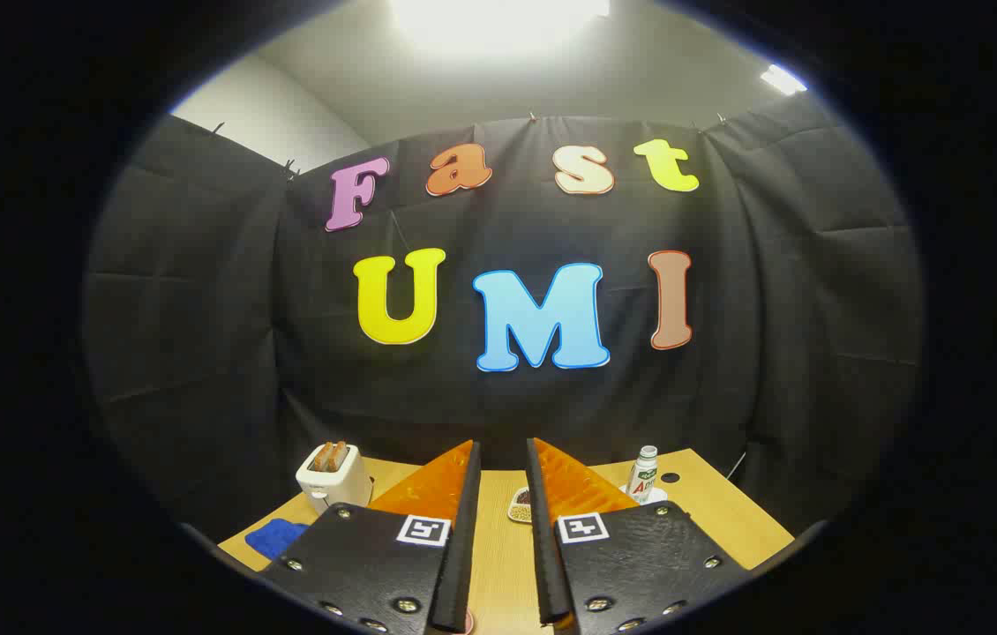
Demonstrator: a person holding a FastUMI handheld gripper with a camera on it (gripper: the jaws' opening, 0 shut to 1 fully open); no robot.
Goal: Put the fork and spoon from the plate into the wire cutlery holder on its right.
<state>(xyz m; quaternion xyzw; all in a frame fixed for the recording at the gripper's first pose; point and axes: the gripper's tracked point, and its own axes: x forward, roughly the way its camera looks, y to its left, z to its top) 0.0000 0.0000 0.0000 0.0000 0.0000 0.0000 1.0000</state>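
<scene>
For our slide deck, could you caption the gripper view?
Open gripper above a wooden table, toaster, blue cloth, small bottle beyond.

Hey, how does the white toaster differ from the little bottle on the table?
The toaster is wide and boxy, with toast in its slots; the bottle is slim, capped and labelled. The toaster stands beyond the left finger, the bottle beyond the right. Both are white and upright on the wooden table. The gripper is open, holding nothing.
</scene>
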